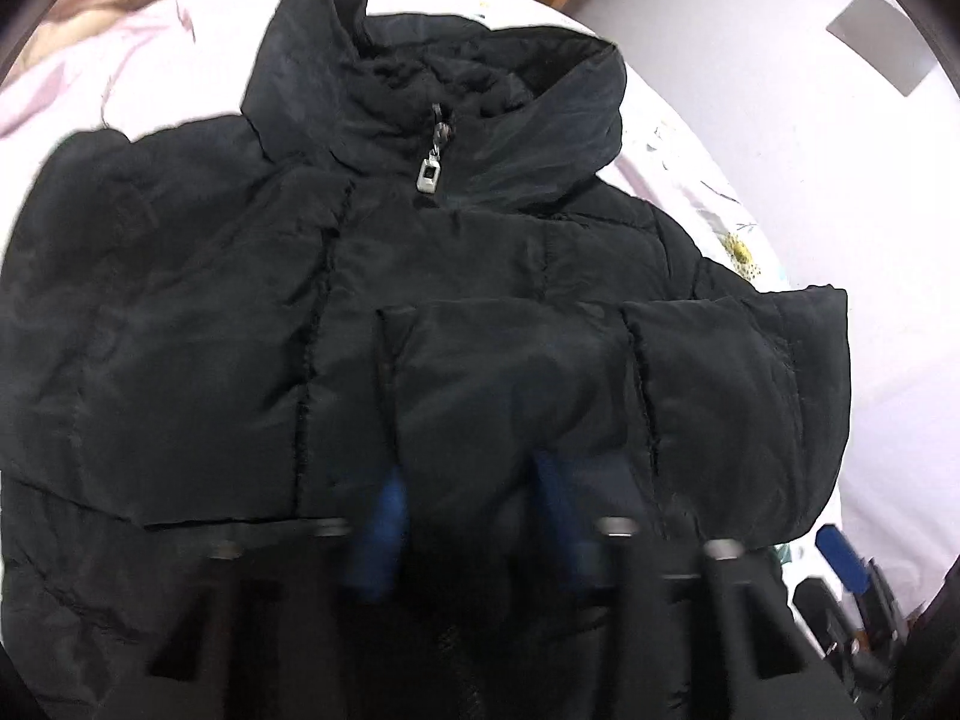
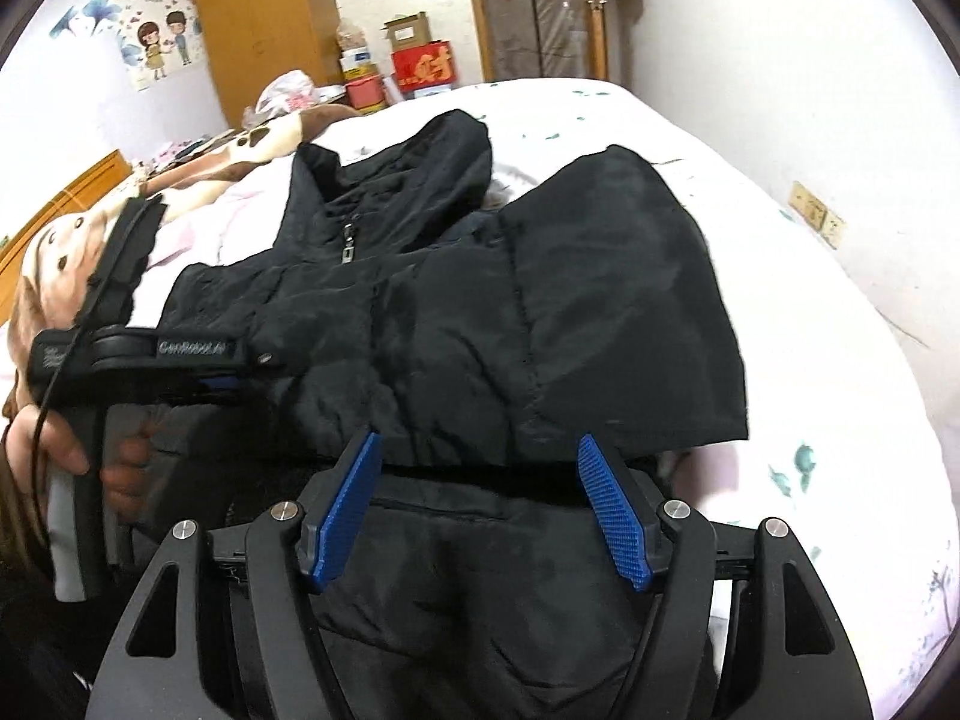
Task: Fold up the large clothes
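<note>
Left wrist view: black jacket [image 1: 372,312] flat on bed [image 1: 810,150], zipped, collar far; sleeve [image 1: 690,396] folded across chest. Left tool [image 1: 474,516] blurred, narrow, seemingly pinching sleeve fabric.

Right wrist view: right tool [image 2: 486,510] wide, empty, above jacket hem [image 2: 480,600]. Lower half unfolded; fold partly done.

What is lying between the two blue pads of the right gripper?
In the right wrist view, the black jacket lies under the open right gripper; its pads stand apart and do not press it.
</note>
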Available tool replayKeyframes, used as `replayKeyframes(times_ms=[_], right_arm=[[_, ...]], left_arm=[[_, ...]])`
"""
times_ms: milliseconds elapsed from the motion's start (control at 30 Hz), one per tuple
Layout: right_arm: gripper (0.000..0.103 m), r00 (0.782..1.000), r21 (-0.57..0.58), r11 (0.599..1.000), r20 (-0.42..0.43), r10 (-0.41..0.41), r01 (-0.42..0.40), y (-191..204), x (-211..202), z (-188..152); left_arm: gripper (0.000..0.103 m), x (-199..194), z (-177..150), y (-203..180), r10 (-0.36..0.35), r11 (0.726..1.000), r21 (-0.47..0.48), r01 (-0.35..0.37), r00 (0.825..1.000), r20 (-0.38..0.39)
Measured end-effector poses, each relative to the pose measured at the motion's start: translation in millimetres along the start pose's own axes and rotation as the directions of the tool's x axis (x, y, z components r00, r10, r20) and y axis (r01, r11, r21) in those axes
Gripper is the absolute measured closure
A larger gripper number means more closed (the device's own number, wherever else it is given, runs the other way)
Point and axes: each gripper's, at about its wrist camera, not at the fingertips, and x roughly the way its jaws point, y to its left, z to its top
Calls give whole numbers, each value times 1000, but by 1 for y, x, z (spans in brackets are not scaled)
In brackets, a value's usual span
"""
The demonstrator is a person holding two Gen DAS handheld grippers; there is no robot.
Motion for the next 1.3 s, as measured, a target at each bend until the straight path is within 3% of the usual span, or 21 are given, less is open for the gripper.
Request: replayKeyframes(times_ms=[33,133,333,467,667,900,1033,1300], right_arm=[[34,1000,4,1000,2,-5,5,-1,-1,1],[34,1000,16,1000,13,-14,14,-3,-5,4],[34,998,17,1000,59,-8,7,5,-17,14],[34,996,22,1000,84,1,-3,12,-17,27],[34,995,-27,999,92,-24,27,26,-2,45],[34,995,-34,996,61,-81,83,25,36,62],[34,992,-46,991,10,-129,129,19,66,67],[30,987,-39,988,-61,-151,149,9,106,59]], left_arm=[[83,-8,1,1,-10,1000,2,10,1000,16],[90,-28,3,4,-30,1000,3,30,998,64],[90,-99,25,14,-75,997,12,74,970,230],[90,-123,36,28,-37,999,29,29,958,285],[90,-112,42,61,62,998,6,-65,966,251],[87,-69,28,99,135,988,-99,-118,975,178],[82,-51,23,105,183,982,-69,-174,969,168],[68,-29,25,119,170,984,-81,-160,975,141]])
